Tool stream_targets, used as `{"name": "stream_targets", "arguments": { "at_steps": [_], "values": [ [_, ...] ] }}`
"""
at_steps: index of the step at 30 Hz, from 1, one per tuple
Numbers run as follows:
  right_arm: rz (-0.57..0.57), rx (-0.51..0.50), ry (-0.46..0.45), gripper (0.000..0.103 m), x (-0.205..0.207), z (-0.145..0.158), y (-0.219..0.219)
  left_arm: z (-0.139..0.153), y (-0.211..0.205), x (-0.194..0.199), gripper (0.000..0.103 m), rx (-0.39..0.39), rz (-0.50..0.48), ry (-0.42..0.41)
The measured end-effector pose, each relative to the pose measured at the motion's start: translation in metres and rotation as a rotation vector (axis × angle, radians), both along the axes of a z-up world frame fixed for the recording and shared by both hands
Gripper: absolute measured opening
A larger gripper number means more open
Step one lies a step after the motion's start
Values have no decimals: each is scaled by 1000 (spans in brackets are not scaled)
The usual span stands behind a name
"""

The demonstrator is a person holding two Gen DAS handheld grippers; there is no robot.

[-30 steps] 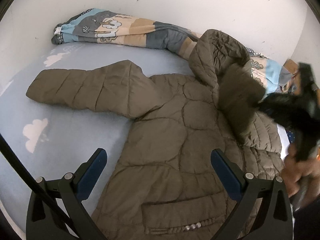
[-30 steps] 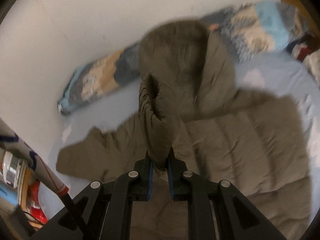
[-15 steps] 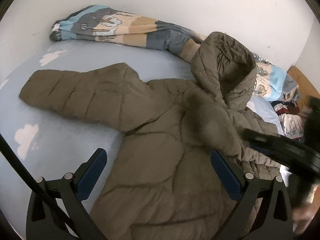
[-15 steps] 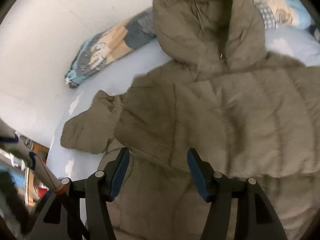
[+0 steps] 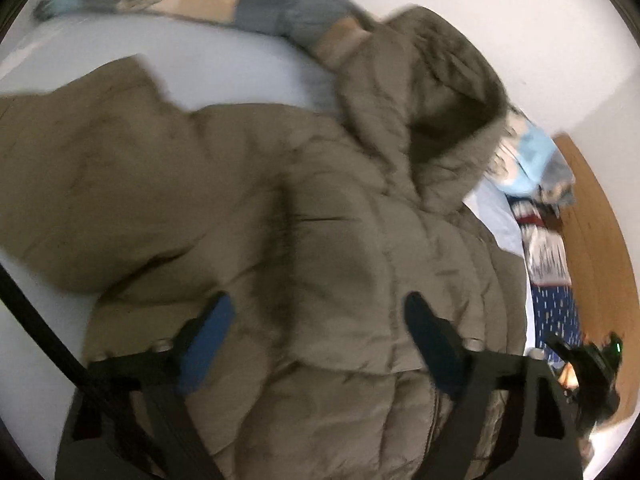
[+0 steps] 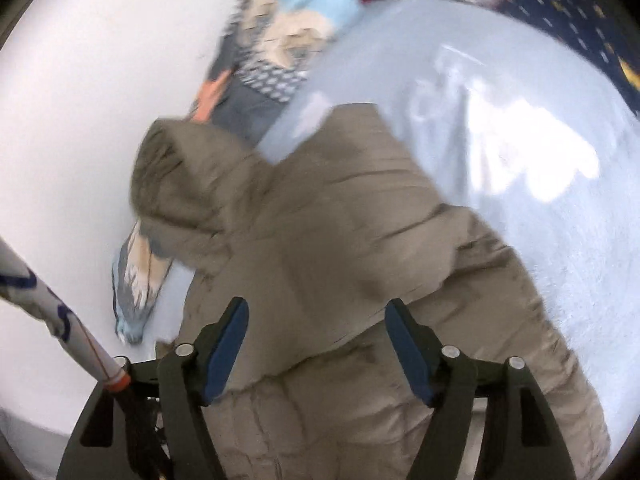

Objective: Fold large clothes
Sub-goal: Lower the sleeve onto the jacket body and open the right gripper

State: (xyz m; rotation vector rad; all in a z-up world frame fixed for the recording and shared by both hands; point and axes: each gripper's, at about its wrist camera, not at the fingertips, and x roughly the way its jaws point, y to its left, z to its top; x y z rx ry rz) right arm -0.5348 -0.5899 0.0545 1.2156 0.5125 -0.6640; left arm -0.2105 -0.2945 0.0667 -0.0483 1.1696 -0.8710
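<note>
Left wrist: left gripper point(image 5: 316, 320) over the olive puffer jacket point(image 5: 248, 200) spread on the pale blue bed point(image 5: 240, 68), jaws apart, just been closing, pinching nothing; right wrist: right gripper point(image 6: 316, 328) above same jacket, jaws spread, empty.

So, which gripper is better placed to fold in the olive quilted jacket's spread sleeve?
Left, probably: the left gripper hangs open beside the spread sleeve; the right gripper views the jacket's other side.

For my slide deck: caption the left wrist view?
Open left tool above an olive puffer jacket spread on a pale blue bed.
</note>
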Motion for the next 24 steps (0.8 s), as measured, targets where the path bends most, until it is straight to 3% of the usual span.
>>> {"name": "stream_targets", "arguments": {
  "at_steps": [4, 6, 7, 9, 13, 16, 18, 24],
  "values": [
    [-37, 19, 35, 52, -1, -15, -17, -8, -25, -13, 65, 90, -51, -94],
    [-39, -1, 91, 32, 3, -18, -23, -15, -32, -18, 65, 141, -62, -128],
    [-47, -25, 157, 28, 9, -21, -23, -15, -33, -19, 65, 152, -65, -139],
    [-53, -70, 250, 27, 8, -20, -24, -15, -36, -24, 65, 184, -76, -180],
    [-16, -88, 305, 27, 15, -20, -24, -4, -35, -29, 65, 188, -86, -208],
    [11, -259, 336, 27, 27, 15, -8, 14, -27, -30, 65, 156, -66, -248],
    [53, -316, 332, 28, 37, 28, 4, 22, -24, -32, 65, 170, -49, -305],
    [169, -308, 365, 29, 63, 11, 24, 13, -26, -31, 65, 248, -68, -321]
  ]
}}
